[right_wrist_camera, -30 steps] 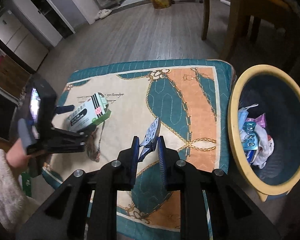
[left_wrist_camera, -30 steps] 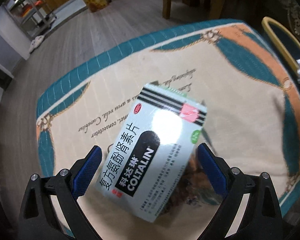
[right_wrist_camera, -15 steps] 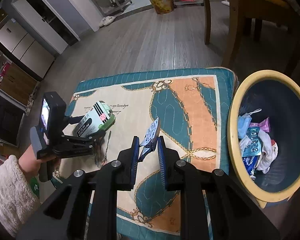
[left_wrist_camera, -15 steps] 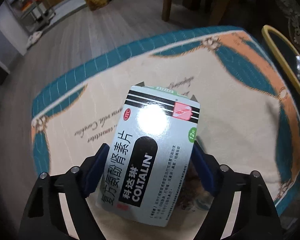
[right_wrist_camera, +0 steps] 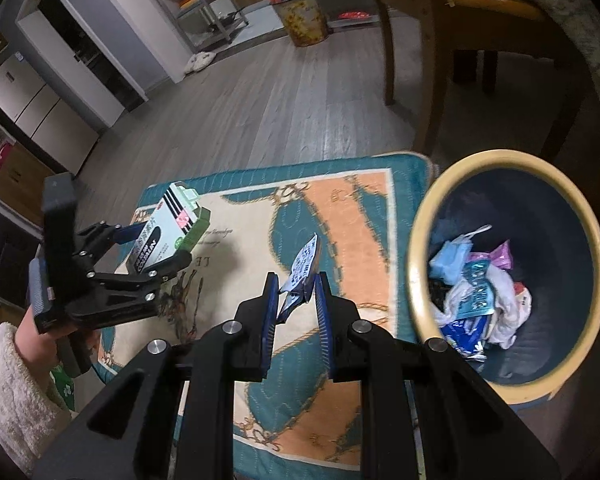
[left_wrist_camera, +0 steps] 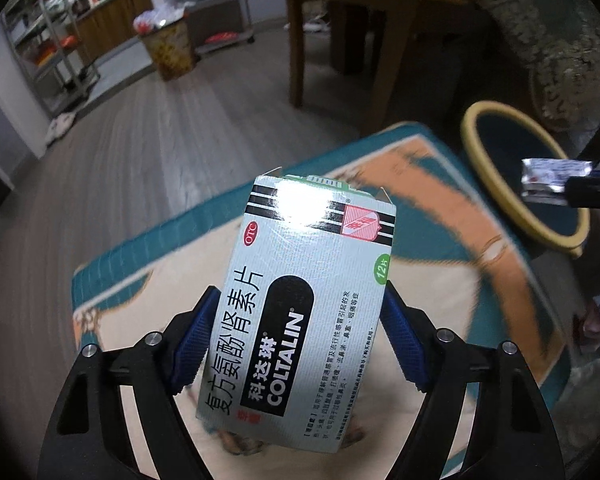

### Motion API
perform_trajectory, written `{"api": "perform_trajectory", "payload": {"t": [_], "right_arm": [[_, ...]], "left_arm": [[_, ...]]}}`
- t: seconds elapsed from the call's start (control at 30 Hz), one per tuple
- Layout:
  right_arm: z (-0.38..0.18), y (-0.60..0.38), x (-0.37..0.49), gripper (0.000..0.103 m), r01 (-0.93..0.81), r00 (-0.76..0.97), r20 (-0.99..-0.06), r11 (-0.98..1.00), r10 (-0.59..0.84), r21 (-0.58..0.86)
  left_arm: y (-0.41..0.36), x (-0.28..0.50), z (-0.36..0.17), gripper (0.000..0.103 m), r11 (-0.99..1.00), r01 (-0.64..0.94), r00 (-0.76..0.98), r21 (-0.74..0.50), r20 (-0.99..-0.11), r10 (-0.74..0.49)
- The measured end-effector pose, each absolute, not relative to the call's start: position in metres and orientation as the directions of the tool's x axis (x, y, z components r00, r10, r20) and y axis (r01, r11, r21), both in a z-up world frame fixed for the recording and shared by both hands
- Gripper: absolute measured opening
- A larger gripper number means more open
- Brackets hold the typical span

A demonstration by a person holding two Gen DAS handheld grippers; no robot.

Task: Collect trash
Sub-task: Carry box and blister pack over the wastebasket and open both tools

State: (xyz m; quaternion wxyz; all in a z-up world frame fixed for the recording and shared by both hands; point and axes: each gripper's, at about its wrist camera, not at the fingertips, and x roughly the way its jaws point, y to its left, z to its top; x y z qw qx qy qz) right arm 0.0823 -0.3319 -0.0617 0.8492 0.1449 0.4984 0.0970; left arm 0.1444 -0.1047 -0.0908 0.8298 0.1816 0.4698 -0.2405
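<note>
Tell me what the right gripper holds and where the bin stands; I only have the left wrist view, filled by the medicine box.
Observer: The right gripper is shut on a small blue-and-white wrapper.
Operator: Report the bin.
Observer: The yellow-rimmed bin stands just right of the rug, already holding wrappers and tissue.
Operator: Confirm my box is off the rug.
Observer: Yes; the left gripper holds the medicine box lifted above the rug's left part.

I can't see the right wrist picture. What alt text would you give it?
The right gripper pinches a small blue-and-white wrapper above a patterned mat. To its right stands a yellow-rimmed bin holding trash. At left, the left gripper holds a medicine box off the mat.
</note>
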Motion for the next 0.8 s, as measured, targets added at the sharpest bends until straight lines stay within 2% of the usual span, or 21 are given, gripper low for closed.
{"api": "perform_trajectory", "payload": {"t": [0.5, 0.8], "right_arm": [[-0.044, -0.406, 0.072, 0.018, 0.074, 0.561, -0.796, 0.944, 0.227, 0.321], [-0.038, -0.473, 0.064, 0.018, 0.172, 0.593, -0.798, 0.95, 0.11, 0.259]], "left_arm": [[-0.195, 0.115, -0.054, 0.079, 0.746, 0.666, 0.448, 0.011, -0.805, -0.389], [-0.254, 0.106, -0.05, 0.079, 0.698, 0.716, 0.422, -0.018, -0.785, -0.453]]}}
